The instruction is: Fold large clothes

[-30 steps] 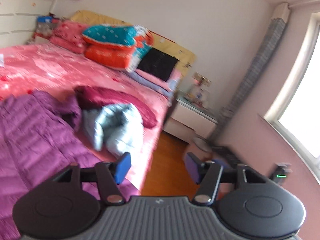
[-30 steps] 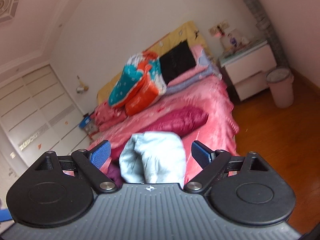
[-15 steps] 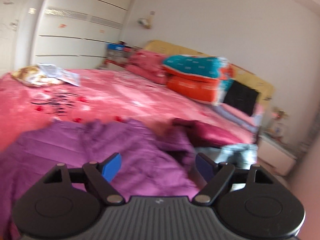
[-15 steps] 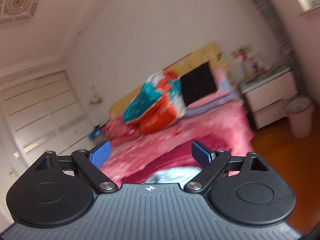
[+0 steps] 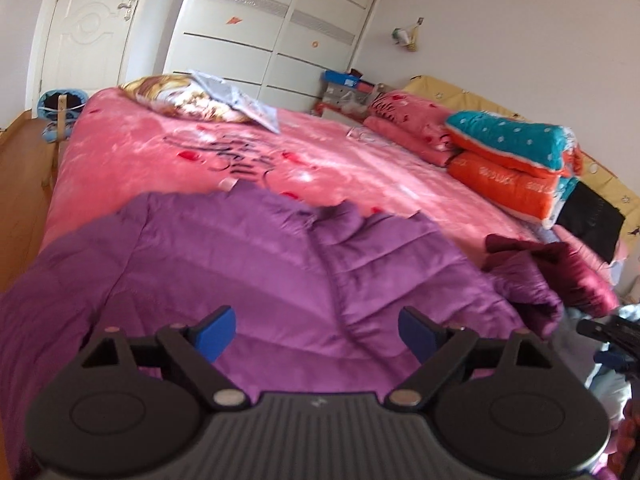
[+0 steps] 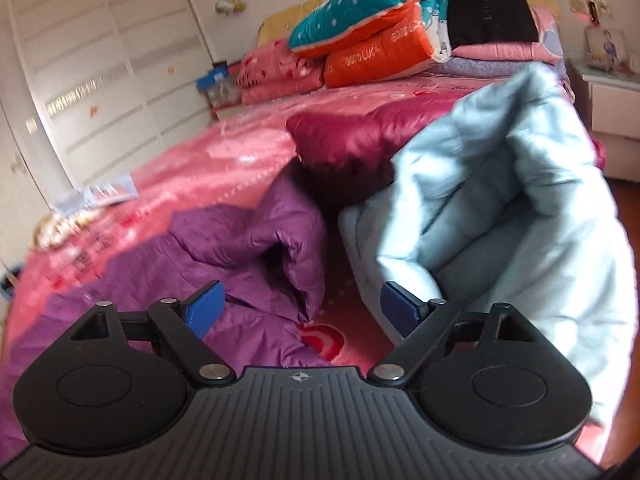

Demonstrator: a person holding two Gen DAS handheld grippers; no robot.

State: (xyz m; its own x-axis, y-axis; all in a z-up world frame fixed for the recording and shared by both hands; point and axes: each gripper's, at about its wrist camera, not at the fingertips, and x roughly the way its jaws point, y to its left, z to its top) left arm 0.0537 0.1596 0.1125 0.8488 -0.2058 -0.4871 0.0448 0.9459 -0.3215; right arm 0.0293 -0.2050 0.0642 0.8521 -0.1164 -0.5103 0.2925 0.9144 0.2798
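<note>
Two grippers, left (image 5: 316, 332) and right (image 6: 298, 312), both wide open, hold nothing; left just opened more. Purple coat (image 5: 248, 264) flat on near bed. Looks puffy, light, slippery. Grab hem.

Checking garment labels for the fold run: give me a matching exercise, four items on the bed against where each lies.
Items:
1. purple jacket
2. light blue jacket
3. maroon jacket
4. teal and orange quilt

Places:
A. stacked near the headboard
B. spread flat, directly ahead of the left gripper
C. bunched at the bed's edge, ahead of the right gripper
D. behind the blue jacket

Pairs: 1-B, 2-C, 3-D, 4-A
</note>
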